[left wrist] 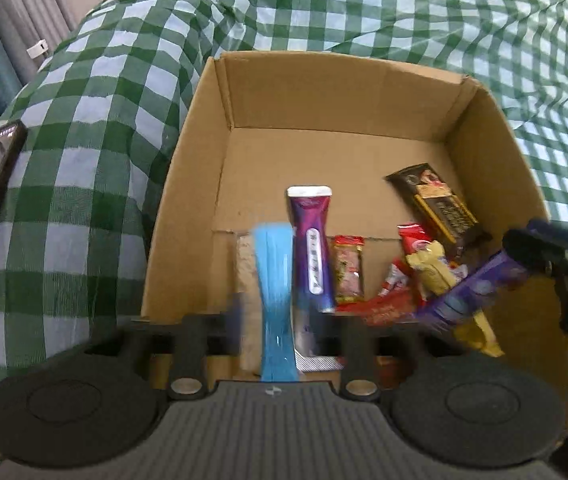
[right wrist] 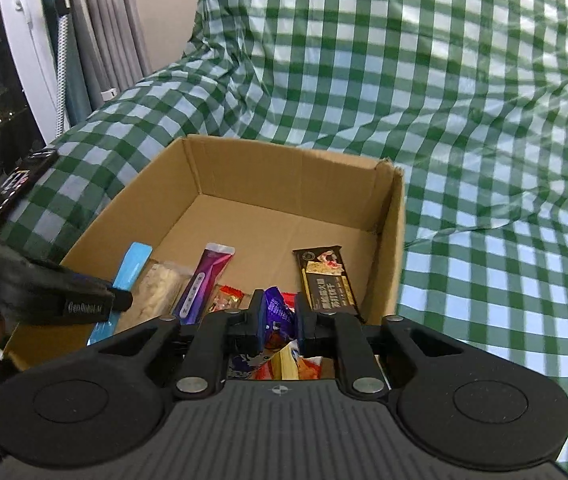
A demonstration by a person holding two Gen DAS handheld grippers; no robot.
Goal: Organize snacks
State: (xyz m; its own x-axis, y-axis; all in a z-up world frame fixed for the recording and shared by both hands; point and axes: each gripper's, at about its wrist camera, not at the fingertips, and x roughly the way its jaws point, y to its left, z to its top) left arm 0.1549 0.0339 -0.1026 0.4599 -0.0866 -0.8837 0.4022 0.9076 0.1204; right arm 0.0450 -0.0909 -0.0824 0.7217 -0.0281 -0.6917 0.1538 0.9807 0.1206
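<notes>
My left gripper (left wrist: 274,316): over the near edge of the cardboard box (left wrist: 335,92), fingers spread wide. A blue packet (left wrist: 276,300), motion-blurred, stands on end in the gap between them; neither finger seems to press on it, though blur keeps me from being sure.

My right gripper (right wrist: 278,316): over the box's near right part, fingers drawn narrow and clamped on a purple snack bag (right wrist: 278,312).

Box: open-topped, sitting on a green-and-white checked cloth (right wrist: 463,120).

Contents along the near half of the box floor, left to right in the right wrist view:
- pale oat bar (right wrist: 160,288), just beside the blue packet
- purple tube-shaped sachet (right wrist: 204,280)
- small red-and-gold sweet (right wrist: 226,300)
- loose heap of red and yellow wrappers (left wrist: 415,276), under my right gripper
- dark chocolate bar (right wrist: 325,280), lying against the right wall

Far half of the box floor: bare cardboard.

Outside the box, on the cloth to its left: a dark packet (right wrist: 12,192).
</notes>
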